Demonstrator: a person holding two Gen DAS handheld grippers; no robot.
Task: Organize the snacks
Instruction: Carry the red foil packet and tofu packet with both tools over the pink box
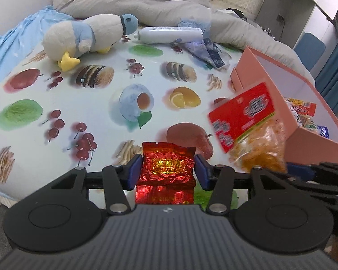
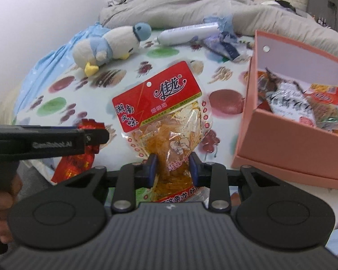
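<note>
Two snacks are up off the fruit-print tablecloth [image 1: 78,103]: your left gripper [image 1: 168,172] clamps the crinkly red foil packet [image 1: 167,165], your right gripper [image 2: 172,168] pinches the clear, red-labelled spicy-strip bag [image 2: 166,121] low. Both seem light, soft and slippery; grip the sealed edges, beside the pink cardboard box [image 2: 290,148].

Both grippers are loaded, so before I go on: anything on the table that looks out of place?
Yes. Among the snacks, three non-snack things lie at the far edge: a plush duck tipped on its side, a white bottle lying flat, and a crumpled blue wrapper beside it. The pink box looks normal, snacks inside.
</note>
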